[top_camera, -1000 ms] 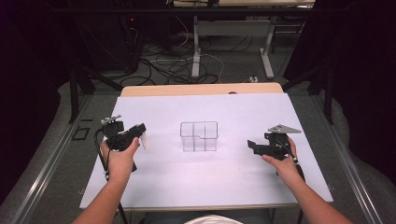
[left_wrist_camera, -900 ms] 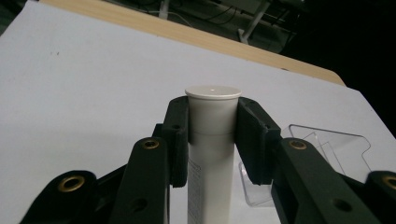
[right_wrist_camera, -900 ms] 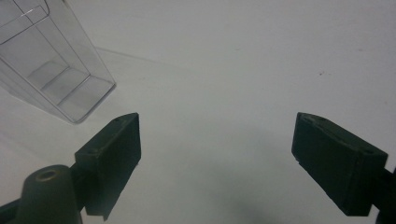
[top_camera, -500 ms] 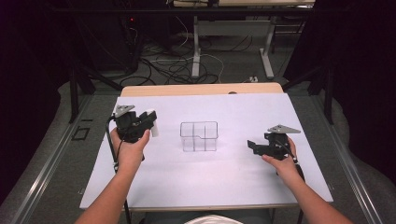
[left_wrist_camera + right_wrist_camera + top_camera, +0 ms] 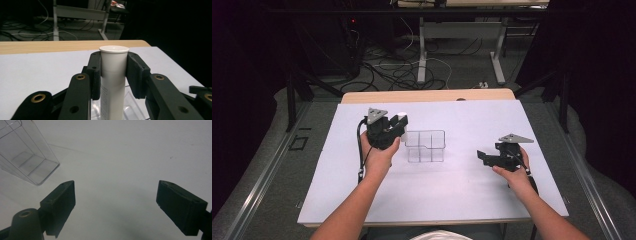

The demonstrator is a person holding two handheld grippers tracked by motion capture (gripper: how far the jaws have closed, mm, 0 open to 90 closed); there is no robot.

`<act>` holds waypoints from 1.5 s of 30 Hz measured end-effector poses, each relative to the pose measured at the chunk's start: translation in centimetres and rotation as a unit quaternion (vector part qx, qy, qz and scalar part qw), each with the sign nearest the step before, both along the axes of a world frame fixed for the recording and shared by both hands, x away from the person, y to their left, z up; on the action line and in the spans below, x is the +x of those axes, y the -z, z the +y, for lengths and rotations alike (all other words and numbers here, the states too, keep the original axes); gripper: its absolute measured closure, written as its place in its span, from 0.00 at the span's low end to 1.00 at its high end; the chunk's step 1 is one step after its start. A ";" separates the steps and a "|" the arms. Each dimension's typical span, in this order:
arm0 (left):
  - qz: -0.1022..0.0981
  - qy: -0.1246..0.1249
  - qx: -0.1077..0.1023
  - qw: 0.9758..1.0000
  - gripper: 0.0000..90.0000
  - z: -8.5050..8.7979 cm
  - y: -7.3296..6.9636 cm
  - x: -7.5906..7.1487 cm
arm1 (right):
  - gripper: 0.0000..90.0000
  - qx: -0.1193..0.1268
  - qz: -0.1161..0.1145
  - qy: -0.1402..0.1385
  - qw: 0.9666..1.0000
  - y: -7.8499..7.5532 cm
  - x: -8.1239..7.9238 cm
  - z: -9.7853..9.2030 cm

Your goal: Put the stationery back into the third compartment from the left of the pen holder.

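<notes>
My left gripper (image 5: 398,121) sits left of centre in the high view, and its fingers (image 5: 94,75) are clamped on a white tube (image 5: 113,82). In the left gripper view the tube stands upright at the centre of the frame, with one pad pressed flat against each side just below its flat cap. Part of a clear compartment organiser (image 5: 426,146) is visible behind the tube's lower end in that view. In the high view the organiser stands at the centre of the frame on the white counter (image 5: 437,195), and the left gripper is just beside its upper left corner. Whether the tube touches the organiser cannot be told. My right gripper (image 5: 482,157) is at the right of the high view, well apart from the organiser and pointing toward it. Its fingers (image 5: 61,206) are spread wide with nothing between them. In the right gripper view they hover over bare counter, with one corner of the organiser at the upper left of the frame.
</notes>
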State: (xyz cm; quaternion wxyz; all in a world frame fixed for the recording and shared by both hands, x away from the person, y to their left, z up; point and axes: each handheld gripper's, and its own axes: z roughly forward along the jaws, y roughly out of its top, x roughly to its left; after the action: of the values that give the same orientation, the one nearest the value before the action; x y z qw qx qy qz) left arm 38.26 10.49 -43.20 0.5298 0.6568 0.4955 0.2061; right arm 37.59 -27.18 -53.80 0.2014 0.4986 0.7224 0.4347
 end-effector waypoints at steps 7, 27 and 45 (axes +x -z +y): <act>-0.002 0.030 -0.012 0.999 0.74 -3.1 0.1 0.7 | 0.17 -0.002 0.000 0.002 1.000 0.0 0.0 0.0; 0.006 0.050 -0.015 0.999 0.74 -7.4 1.9 1.5 | 0.17 0.000 0.002 0.002 1.000 0.0 -0.1 -0.1; 0.030 0.042 0.007 0.999 0.74 -8.3 4.9 1.5 | 0.17 -0.001 0.001 -0.001 1.000 0.1 0.0 -0.1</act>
State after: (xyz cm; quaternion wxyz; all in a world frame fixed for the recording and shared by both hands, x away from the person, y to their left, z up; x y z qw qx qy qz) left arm 39.79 2.22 -48.12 0.5181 0.6866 0.4819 0.1670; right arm 37.57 -27.24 -53.87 0.2009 0.4980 0.7234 0.4340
